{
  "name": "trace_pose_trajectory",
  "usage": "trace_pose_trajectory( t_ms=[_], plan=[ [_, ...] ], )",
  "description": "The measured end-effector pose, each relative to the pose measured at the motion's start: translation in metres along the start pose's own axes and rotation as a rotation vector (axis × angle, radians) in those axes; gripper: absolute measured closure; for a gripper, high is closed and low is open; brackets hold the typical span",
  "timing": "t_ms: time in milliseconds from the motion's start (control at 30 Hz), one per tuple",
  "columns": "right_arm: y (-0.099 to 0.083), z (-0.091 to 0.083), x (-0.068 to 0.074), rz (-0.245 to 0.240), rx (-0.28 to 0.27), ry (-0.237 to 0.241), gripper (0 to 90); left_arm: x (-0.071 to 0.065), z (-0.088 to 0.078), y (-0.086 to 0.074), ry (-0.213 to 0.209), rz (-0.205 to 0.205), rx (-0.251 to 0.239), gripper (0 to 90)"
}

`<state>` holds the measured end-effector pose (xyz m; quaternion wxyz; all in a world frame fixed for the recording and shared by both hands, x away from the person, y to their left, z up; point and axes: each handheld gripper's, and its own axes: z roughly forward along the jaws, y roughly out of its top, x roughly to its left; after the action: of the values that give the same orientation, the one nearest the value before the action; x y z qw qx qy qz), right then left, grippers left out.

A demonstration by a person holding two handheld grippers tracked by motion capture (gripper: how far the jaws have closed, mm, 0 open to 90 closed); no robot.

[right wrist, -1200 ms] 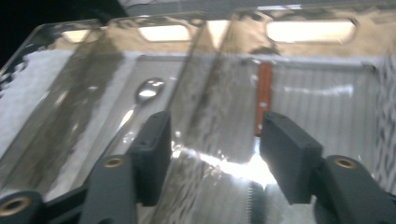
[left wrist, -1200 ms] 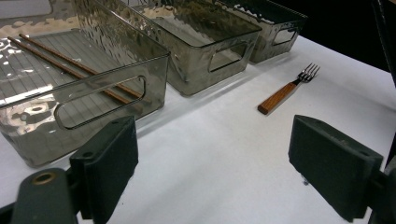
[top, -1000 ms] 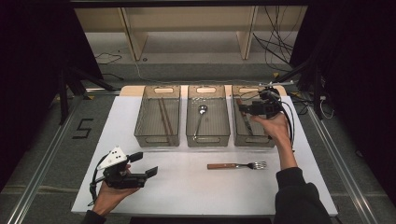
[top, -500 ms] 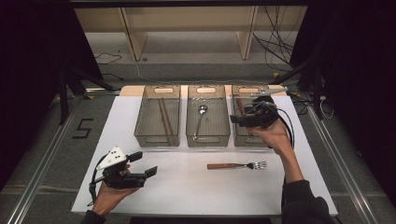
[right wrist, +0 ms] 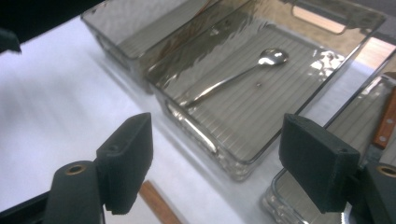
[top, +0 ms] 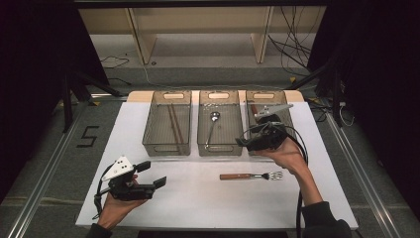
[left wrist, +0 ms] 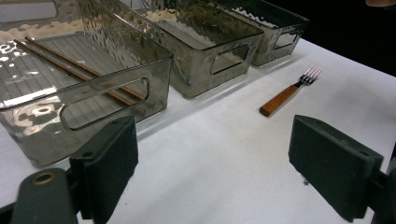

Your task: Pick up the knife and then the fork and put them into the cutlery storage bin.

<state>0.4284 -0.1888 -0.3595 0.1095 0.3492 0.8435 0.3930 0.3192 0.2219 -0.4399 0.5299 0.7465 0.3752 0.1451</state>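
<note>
The fork (top: 251, 176) lies alone on open tabletop between the bins (top: 220, 123) and the near edge, under the right gripper (top: 243, 143), jaws just opened wide and empty; the left gripper (top: 154, 174) gapes too.

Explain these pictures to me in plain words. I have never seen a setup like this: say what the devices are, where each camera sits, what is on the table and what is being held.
A person sits at a white table holding a hand-held two-jaw gripper in each hand; there is no robot arm.

The high view looks down from above the person's side. The left gripper rests low at the left, and the right gripper hangs near the bins.

The other two pictures come from cameras riding on the grippers, looking out between their black jaws.

On the table stand three clear bins in a row. The left bin holds chopsticks, the middle bin a spoon, and the right bin something with a wooden handle. A fork with a wooden handle lies loose in front of the bins.

Both grippers are open and hold nothing; the right one's jaws have just been opening.
</note>
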Motion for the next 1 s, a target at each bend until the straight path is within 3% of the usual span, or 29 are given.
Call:
trace_pose_trajectory(
  t_ms=[400,667,1000],
  plan=[
    [-0.014,0.011,0.011,-0.072,0.114,0.052,26.0,0.001,-0.002,0.000,0.002,0.000,-0.007,15.3],
    [-0.022,0.020,0.015,-0.116,0.175,0.056,27.0,0.002,-0.003,-0.002,0.004,-0.002,-0.003,15.3],
    [-0.028,0.035,0.018,-0.161,0.291,0.053,28.1,0.001,-0.002,-0.002,0.002,-0.005,0.000,15.3]
  ],
)
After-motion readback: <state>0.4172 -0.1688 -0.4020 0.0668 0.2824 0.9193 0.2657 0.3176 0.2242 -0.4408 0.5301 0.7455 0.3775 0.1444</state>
